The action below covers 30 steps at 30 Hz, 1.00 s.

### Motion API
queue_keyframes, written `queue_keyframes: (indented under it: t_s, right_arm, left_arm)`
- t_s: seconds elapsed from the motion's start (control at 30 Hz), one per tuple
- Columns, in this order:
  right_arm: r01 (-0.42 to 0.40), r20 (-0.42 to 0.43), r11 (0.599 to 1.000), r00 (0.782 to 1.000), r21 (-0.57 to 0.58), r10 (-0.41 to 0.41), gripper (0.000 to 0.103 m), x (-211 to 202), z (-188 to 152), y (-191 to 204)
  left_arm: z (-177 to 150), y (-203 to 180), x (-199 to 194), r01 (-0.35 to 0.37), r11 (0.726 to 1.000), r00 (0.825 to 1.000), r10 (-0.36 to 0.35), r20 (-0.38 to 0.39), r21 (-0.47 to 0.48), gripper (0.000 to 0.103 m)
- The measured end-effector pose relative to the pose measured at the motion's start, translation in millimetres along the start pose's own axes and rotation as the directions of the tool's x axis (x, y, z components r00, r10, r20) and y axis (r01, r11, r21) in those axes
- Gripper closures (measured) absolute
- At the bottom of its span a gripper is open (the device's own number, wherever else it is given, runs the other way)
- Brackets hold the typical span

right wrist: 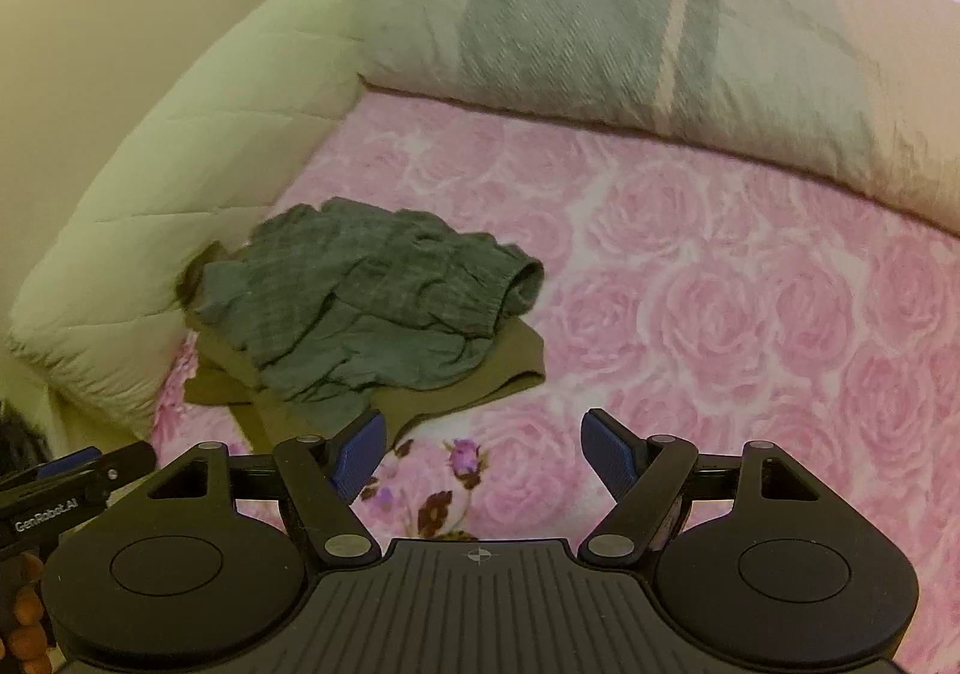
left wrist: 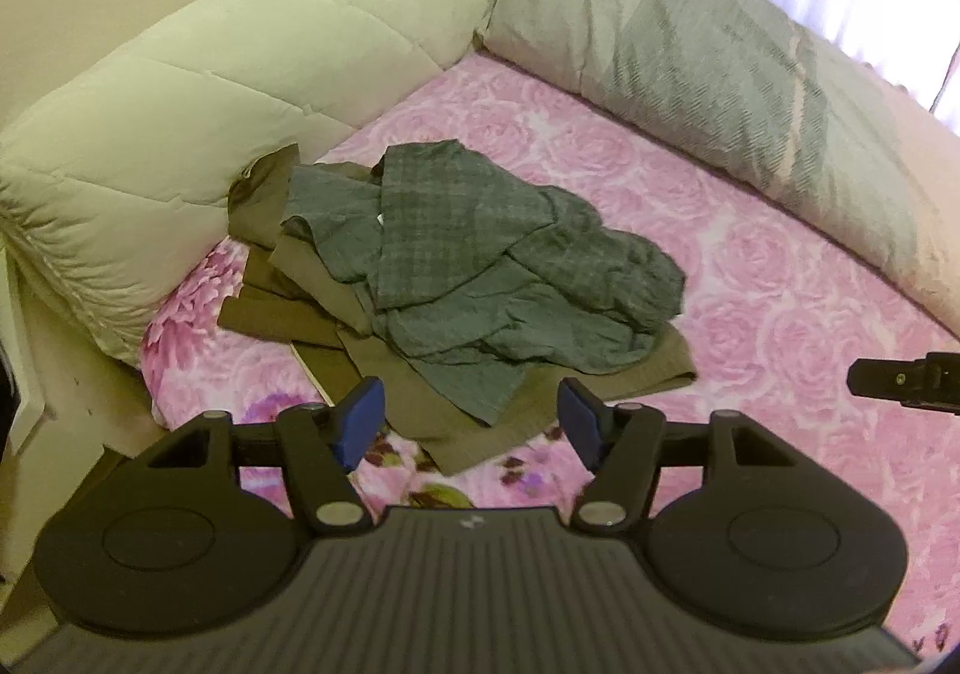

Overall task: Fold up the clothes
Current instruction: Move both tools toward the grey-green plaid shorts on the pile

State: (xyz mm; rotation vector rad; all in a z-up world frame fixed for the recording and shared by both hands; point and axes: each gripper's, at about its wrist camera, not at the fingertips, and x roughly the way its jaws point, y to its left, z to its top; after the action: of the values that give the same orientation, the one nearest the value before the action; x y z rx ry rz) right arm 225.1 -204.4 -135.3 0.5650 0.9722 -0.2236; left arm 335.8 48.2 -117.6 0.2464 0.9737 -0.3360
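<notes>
Ahead of the claw, a grey-green checked shirt (left wrist: pixel 480 260) lies on olive-brown cloth (left wrist: pixel 288 308). The sheet (left wrist: pixel 750 314) is pink with roses. Beyond it, a pale cream quilt (left wrist: pixel 240 74) and a grey-green striped blanket (left wrist: pixel 720 62).

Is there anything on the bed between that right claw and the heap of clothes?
Nothing but bare pink rose bedsheet, in the right wrist view, lies between the open right gripper and the grey-green plaid garment.
</notes>
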Motion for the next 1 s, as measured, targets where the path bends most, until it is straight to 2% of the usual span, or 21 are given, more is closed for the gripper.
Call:
queue_keyframes:
  t_s: [0.1, 0.23, 0.27, 0.3, 0.33, 0.5, 0.7, 0.87, 1.0]
  right_arm:
    - [0.008, -0.019, 1.000, 1.000, 0.026, -0.007, 0.027, 25.4, 8.4, 5.0]
    - [0.015, -0.035, 0.998, 0.999, 0.069, -0.012, 0.029, 57.9, 22.0, 8.3]
    - [0.014, -0.037, 0.996, 0.999, 0.083, -0.011, 0.033, 66.1, 25.8, 8.0]
    - [0.013, -0.043, 0.995, 0.999, 0.101, -0.009, 0.046, 75.1, 29.4, 6.6]
    - [0.012, -0.051, 0.993, 0.999, 0.120, -0.005, 0.049, 84.4, 32.9, 4.8]
    - [-0.012, -0.084, 0.970, 0.996, 0.241, 0.033, 0.049, 129.3, 43.2, -11.5]
    - [-0.047, -0.081, 0.922, 0.993, 0.385, 0.084, 0.049, 179.5, 43.6, -33.1]
    - [-0.055, -0.060, 0.897, 0.994, 0.438, 0.090, 0.049, 210.2, 43.8, -42.3]
    - [-0.060, -0.039, 0.885, 0.995, 0.461, 0.088, 0.049, 230.7, 45.0, -46.7]
  left_arm:
    - [10.6, 13.7, 28.3, 0.007, 1.000, 1.000, -0.007, -0.021, 0.005, 0.052]
    - [25.2, 30.0, 68.2, 0.016, 1.000, 0.999, -0.015, -0.048, 0.014, 0.053]
    - [28.1, 33.1, 77.1, 0.022, 1.000, 0.999, -0.021, -0.050, 0.014, 0.053]
    - [31.0, 36.1, 85.9, 0.028, 1.000, 0.998, -0.027, -0.052, 0.013, 0.053]
    - [33.7, 38.7, 95.1, 0.034, 0.999, 0.998, -0.033, -0.056, 0.014, 0.053]
    - [39.7, 43.8, 139.9, 0.052, 0.998, 0.996, -0.049, -0.069, 0.043, 0.053]
    - [39.4, 54.7, 193.2, 0.074, 0.996, 0.992, -0.069, -0.108, 0.046, 0.053]
    - [41.9, 67.4, 223.3, 0.065, 0.998, 0.993, -0.062, -0.102, 0.026, 0.052]
    - [44.2, 75.4, 239.2, 0.088, 0.996, 0.992, -0.087, -0.092, 0.003, 0.050]
